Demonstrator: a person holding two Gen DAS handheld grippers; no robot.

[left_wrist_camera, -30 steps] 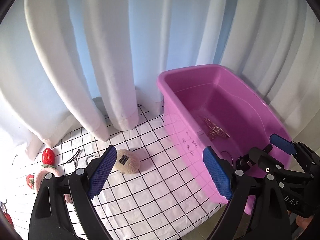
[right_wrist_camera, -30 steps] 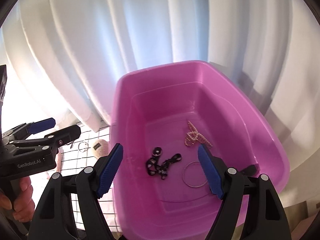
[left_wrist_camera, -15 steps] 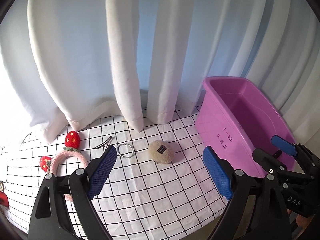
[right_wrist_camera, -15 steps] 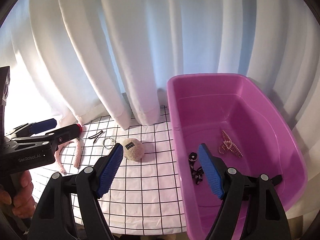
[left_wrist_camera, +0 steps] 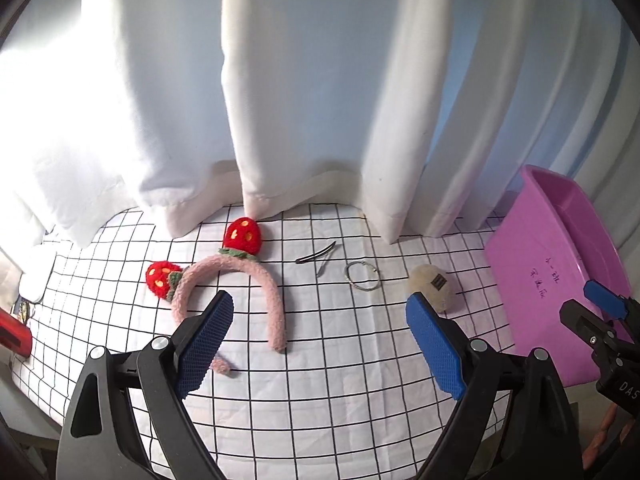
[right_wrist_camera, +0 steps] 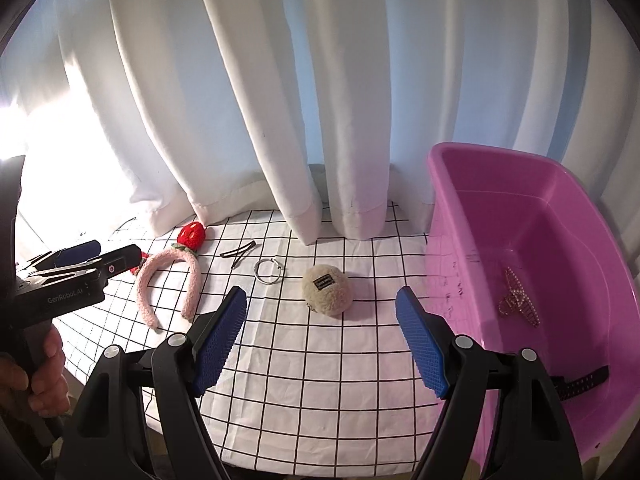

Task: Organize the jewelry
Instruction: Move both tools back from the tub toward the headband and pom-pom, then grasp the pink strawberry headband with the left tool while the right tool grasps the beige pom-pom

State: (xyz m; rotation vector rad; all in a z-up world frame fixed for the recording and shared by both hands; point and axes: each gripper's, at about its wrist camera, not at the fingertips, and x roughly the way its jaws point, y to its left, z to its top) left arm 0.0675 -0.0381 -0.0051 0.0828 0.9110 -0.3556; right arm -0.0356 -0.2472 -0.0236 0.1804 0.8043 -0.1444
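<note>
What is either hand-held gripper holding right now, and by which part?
Nothing is held. The left hand-held gripper and the right hand-held gripper both stand open and empty above the checked cloth.

Headband (left_wrist_camera: pixel 236 280), hairpins (left_wrist_camera: pixel 318 258), ring (left_wrist_camera: pixel 362 276) flat on cloth.

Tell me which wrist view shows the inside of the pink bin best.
The right wrist view. It looks down into the pink bin, showing a pearl hair claw and a black strap on its floor. The left wrist view catches only the bin's outer wall with handwriting and a sliver of rim; its contents are hidden.
</note>
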